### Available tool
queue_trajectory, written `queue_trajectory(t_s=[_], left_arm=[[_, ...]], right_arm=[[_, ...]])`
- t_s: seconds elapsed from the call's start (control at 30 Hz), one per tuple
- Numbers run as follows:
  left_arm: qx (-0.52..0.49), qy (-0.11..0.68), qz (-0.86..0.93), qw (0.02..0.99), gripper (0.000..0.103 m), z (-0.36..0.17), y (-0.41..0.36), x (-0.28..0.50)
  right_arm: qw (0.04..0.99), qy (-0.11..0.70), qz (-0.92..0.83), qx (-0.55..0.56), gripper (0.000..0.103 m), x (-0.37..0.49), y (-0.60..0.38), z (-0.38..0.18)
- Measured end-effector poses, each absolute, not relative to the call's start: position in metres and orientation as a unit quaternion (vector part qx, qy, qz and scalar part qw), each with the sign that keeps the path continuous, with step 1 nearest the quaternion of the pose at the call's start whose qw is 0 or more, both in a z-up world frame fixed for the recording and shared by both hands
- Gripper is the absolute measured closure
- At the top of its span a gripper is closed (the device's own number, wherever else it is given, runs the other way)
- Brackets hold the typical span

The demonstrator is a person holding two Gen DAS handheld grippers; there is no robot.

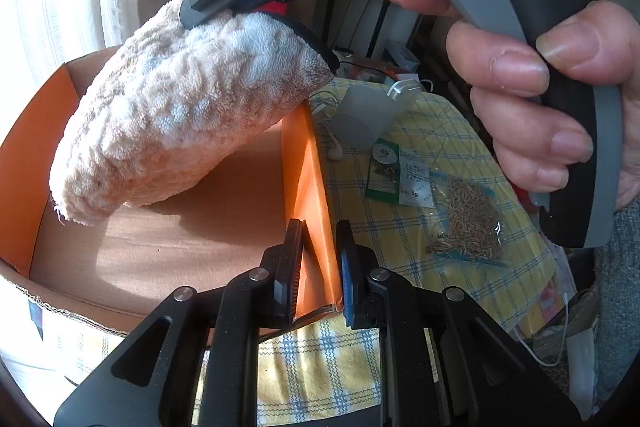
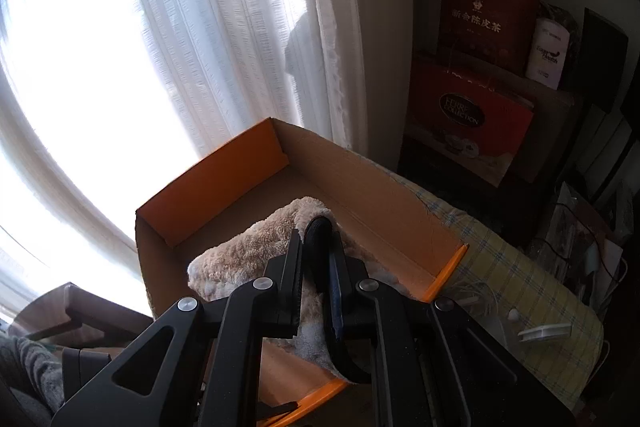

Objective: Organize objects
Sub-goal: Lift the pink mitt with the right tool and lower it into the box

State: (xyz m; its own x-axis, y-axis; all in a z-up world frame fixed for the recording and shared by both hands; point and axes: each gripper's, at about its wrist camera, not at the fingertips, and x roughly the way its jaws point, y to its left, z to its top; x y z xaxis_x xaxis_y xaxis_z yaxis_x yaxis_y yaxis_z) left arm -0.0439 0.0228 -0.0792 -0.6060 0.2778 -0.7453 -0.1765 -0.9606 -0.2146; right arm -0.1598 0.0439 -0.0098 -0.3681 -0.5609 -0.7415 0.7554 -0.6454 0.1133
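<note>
An open cardboard box (image 1: 168, 239) with orange flaps sits on a yellow checked cloth (image 1: 424, 223). My left gripper (image 1: 318, 259) is shut on the box's orange right flap (image 1: 308, 167). A fluffy beige plush item with a black trim edge (image 1: 180, 111) hangs over the box. In the left wrist view, my right gripper (image 1: 224, 3) clamps its top edge. In the right wrist view, my right gripper (image 2: 316, 267) is shut on the plush item (image 2: 248, 255) above the box (image 2: 360, 195).
On the cloth right of the box lie a translucent plastic cup (image 1: 364, 111), white earphones (image 1: 334, 147), a green seed packet (image 1: 384, 167) and a clear bag of seeds (image 1: 468, 219). Red gift boxes (image 2: 476, 107) stand behind. A white curtain (image 2: 200, 27) covers the window.
</note>
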Motion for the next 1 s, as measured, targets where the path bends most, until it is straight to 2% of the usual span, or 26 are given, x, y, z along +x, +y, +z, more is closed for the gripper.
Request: queue_trajectory(t_s=[0.4, 0.47, 0.53, 0.63, 0.83, 1.0], left_arm=[[-0.426, -0.055, 0.894, 0.126, 0.087, -0.080, 0.024, -0.045], [-0.427, -0.055, 0.894, 0.126, 0.087, -0.081, 0.024, -0.045], [-0.428, -0.055, 0.893, 0.126, 0.087, -0.081, 0.024, -0.045], [-0.430, -0.056, 0.892, 0.127, 0.087, -0.081, 0.024, -0.046], [-0.433, -0.062, 0.890, 0.128, 0.087, -0.082, 0.025, -0.046], [-0.435, -0.074, 0.888, 0.130, 0.086, -0.082, 0.024, -0.048]], right_arm=[[0.409, 0.134, -0.790, 0.437, 0.089, -0.148, 0.041, -0.065], [0.404, 0.131, -0.793, 0.437, 0.077, -0.147, 0.044, -0.063], [0.397, 0.129, -0.800, 0.431, 0.072, -0.143, 0.048, -0.059], [0.388, 0.115, -0.813, 0.418, 0.059, -0.133, 0.059, -0.050], [0.377, 0.085, -0.832, 0.398, 0.047, -0.107, 0.089, -0.044], [0.365, 0.054, -0.845, 0.387, 0.023, -0.095, 0.111, -0.048]])
